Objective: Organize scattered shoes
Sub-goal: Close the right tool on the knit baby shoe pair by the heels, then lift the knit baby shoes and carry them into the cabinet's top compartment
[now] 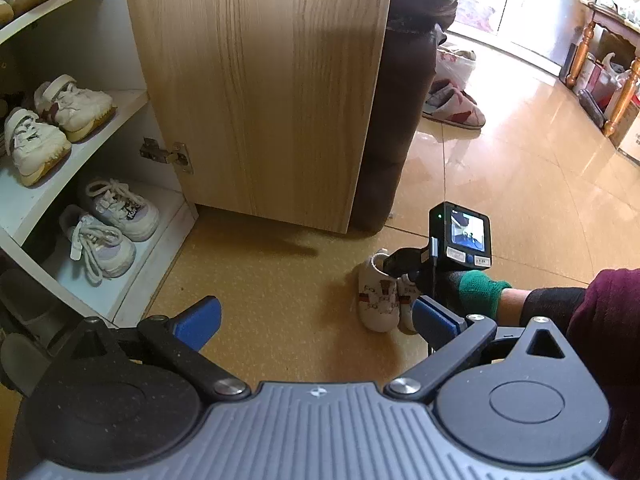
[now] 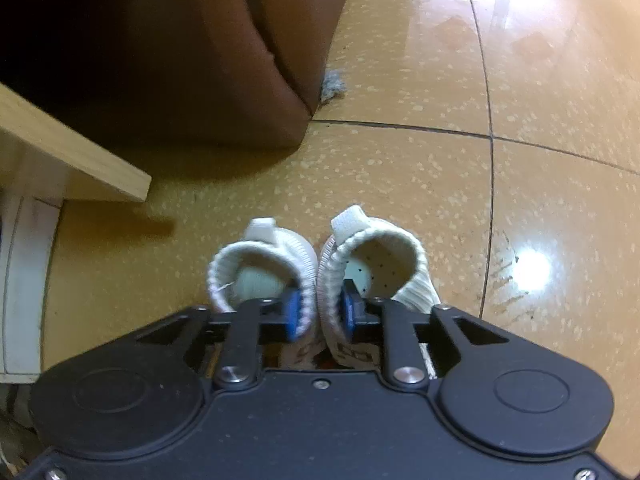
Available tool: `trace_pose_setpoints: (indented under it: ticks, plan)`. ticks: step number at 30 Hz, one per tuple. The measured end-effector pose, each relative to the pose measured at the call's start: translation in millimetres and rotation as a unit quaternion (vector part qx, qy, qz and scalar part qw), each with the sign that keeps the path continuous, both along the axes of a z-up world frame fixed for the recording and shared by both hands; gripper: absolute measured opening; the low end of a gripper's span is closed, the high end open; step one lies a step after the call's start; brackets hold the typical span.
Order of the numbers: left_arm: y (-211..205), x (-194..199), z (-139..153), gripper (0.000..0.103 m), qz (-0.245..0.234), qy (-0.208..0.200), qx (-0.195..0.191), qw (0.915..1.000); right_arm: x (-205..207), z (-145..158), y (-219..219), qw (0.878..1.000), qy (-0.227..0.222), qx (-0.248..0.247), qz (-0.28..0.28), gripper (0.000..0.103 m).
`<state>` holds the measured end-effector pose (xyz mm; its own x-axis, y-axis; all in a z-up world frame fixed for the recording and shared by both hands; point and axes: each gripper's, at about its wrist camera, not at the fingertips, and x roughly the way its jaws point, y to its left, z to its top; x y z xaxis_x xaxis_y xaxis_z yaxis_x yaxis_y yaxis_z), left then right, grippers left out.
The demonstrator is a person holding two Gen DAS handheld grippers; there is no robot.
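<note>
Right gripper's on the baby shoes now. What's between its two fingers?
In the right wrist view, the right gripper pinches the adjoining inner collars of the pair of small white shoes; one finger sits inside each shoe opening.

Two small white knit baby shoes [image 2: 320, 276] stand upright, side by side, touching, on the tile floor [image 2: 400, 184].

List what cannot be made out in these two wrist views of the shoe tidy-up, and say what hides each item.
- Toes of the small white shoes: right wrist view, hidden under the right claw.
- Right claw's fingertips: left wrist view, hidden behind its camera unit and the shoes.
- Bottom of the shoe cabinet: left wrist view, covered by the left claw body.
- Items by the wooden table: left wrist view, small and glare-washed.
</note>
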<state>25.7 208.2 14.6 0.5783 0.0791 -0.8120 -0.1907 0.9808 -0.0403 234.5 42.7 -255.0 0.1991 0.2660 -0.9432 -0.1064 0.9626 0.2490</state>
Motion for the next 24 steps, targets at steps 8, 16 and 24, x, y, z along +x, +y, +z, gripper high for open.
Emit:
trace_pose_setpoints:
  ticks: [8,16,24]
  plan:
    - [5.8,-6.4,12.2,0.102,0.023,-0.023,0.011,0.9994,-15.0,25.1,-9.2,0.999,-0.033,0.030,0.012,0.007]
    - [6.9,-18.4,27.9,0.102,0.039,-0.050,0.030,0.9975,-35.6,90.5,-18.2,0.994,-0.075,0.066,0.046,0.007]
    - [12.1,-40.9,56.5,0.102,0.058,-0.091,0.064,0.9921,-57.3,182.7,-9.5,0.979,-0.143,0.088,0.114,0.007]
